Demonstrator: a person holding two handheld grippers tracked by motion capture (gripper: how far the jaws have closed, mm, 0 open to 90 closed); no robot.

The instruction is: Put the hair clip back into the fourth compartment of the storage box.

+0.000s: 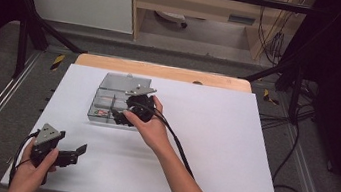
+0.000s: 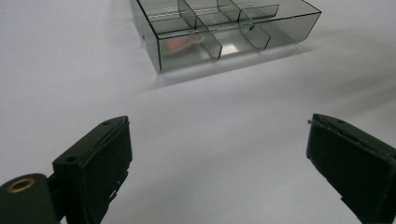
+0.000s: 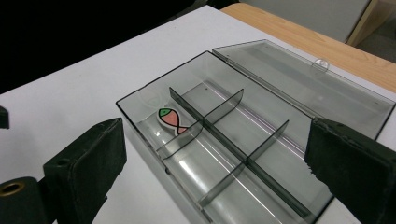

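Fish-shaped eraser, flat and small with a green head, orange body and white edge, lies in a corner compartment of the clear grey box; its long axis runs slantwise to the box walls, head toward the corner. Right gripper hovers over the box, jaws spread, grasping nothing. Left gripper, well apart from the box, is likewise spread wide and empty.
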